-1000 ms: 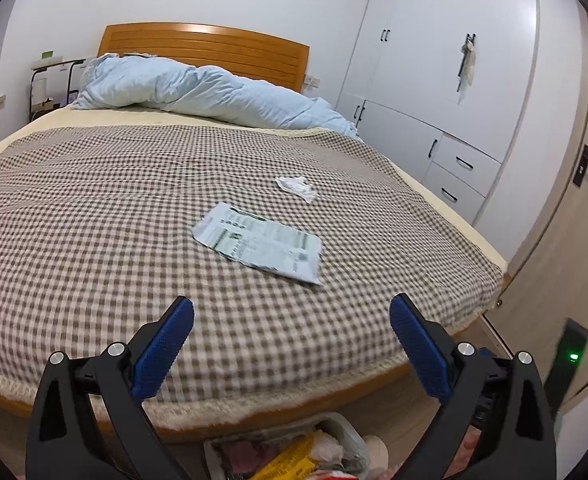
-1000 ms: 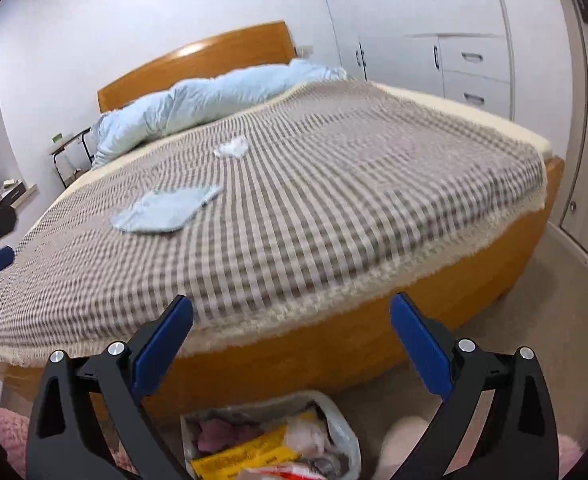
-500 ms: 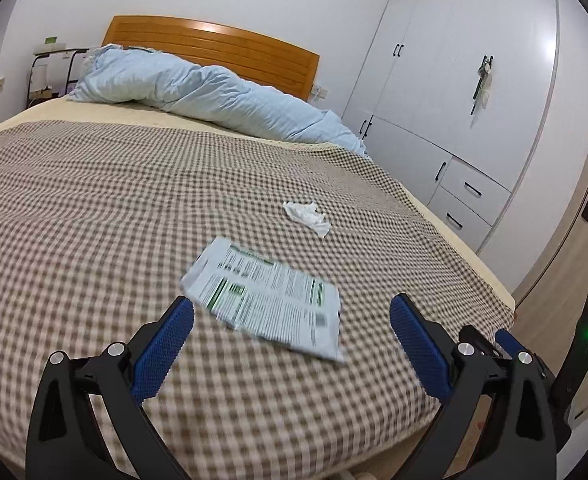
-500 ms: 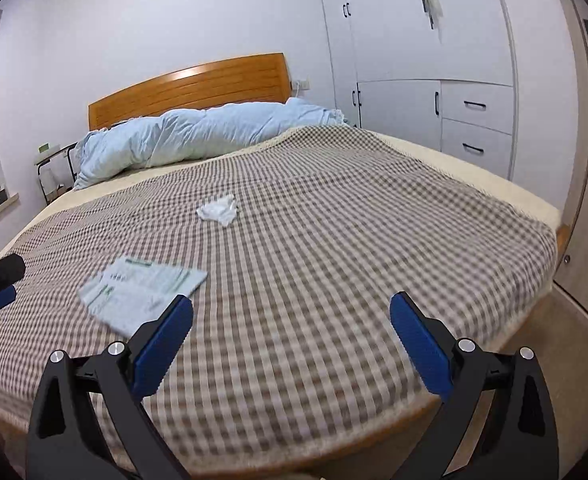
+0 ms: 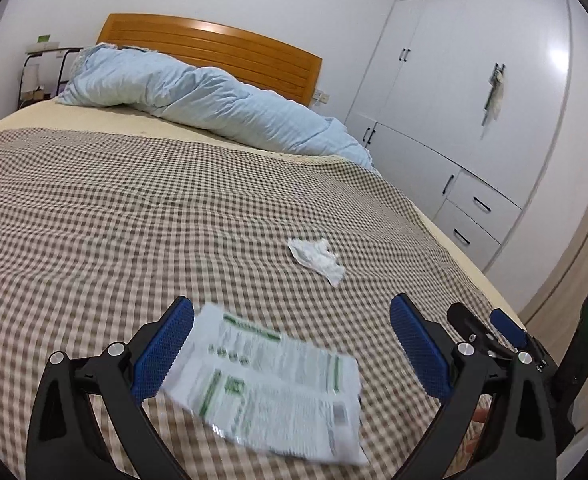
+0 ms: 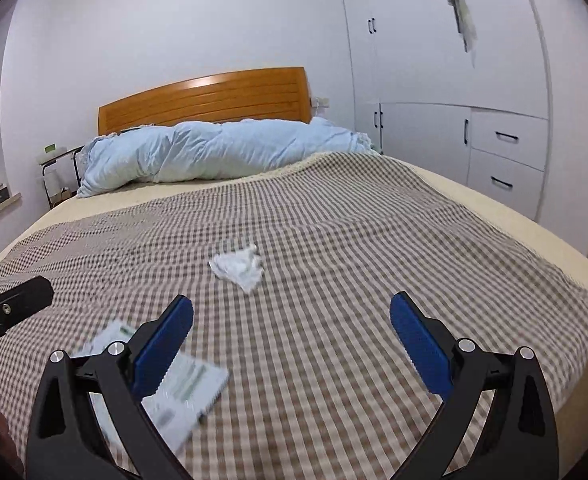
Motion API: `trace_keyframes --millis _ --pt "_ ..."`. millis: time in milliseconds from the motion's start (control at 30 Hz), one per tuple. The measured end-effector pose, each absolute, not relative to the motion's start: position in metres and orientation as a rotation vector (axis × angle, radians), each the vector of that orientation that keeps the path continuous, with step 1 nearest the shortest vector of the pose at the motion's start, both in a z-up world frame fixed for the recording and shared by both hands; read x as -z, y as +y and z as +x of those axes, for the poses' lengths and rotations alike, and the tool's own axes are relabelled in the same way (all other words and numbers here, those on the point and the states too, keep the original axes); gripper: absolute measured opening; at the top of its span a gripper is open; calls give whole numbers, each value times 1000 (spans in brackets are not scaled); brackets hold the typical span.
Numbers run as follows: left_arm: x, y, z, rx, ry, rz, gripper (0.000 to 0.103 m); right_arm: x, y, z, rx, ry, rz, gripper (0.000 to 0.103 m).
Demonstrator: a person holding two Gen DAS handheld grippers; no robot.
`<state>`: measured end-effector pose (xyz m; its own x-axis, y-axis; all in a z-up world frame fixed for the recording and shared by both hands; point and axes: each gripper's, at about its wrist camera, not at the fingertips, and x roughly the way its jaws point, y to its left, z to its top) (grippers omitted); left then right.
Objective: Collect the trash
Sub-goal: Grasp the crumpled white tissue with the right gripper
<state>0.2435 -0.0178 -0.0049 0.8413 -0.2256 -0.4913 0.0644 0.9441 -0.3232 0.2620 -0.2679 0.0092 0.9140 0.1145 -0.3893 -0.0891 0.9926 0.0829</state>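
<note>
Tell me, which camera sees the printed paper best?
The left wrist camera. The paper lies whole on the bed between the open jaws of the left gripper, though blurred. The right wrist camera shows it partly hidden behind the right gripper.

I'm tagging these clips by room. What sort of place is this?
A bedroom, most likely: a bed with a wooden headboard, a rumpled blue duvet, and a white wardrobe along the wall.

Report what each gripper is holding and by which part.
Nothing is held. Left gripper and right gripper are both open above the bed; printed leaflet and crumpled tissue lie ungrasped.
</note>
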Motion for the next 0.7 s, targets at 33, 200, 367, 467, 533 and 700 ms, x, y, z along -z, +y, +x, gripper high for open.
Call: trace_keyframes --millis 33,200,367,467,533,700 --pt "6 -15 250 149 558 -309 95 -12 -264 270 -128 397 62 95" --pt "20 4 275 117 611 -335 95 -12 -233 322 -150 492 -77 95" --pt "35 24 294 71 655 -345 95 9 -198 381 -130 622 -192 95" --pt "42 33 306 50 676 -363 95 33 -182 422 -101 709 -252 95" --pt "47 36 313 42 688 -371 95 51 -182 444 -54 755 -254 95" --pt "58 39 328 46 731 -384 95 74 -198 475 -88 873 -84 87"
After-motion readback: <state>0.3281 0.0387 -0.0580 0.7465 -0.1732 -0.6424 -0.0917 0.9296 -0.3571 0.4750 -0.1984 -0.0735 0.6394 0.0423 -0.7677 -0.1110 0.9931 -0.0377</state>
